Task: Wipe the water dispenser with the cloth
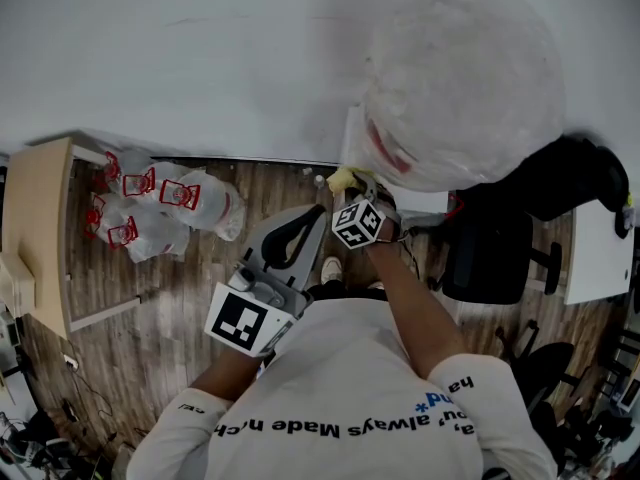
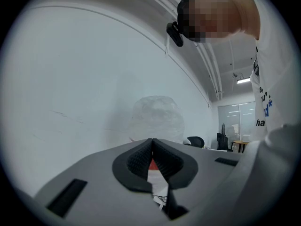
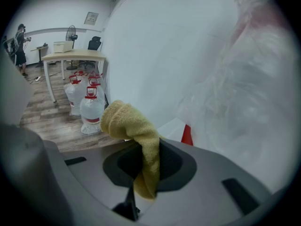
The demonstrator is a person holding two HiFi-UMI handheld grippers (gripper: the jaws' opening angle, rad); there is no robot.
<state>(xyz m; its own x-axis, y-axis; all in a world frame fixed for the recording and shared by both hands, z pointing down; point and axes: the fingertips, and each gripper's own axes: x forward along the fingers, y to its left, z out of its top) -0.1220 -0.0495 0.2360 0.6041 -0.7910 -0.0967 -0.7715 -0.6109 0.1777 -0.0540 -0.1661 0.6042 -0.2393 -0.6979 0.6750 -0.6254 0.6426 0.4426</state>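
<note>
Your right tool (image 3: 148, 149) is clamped on the yellow cloth (image 3: 128, 122), near the water dispenser (image 1: 440, 98). Your left tool (image 2: 152, 147) has its jaws together, empty.

Soft, even indoor light. The wall (image 1: 200, 58) across the head view's top is washed pale. Both gripper views bulge, with black corners. A ceiling lamp (image 2: 243, 80) glares at the left gripper view's right; the cloth (image 3: 136, 131) is sharp mid-frame.
</note>
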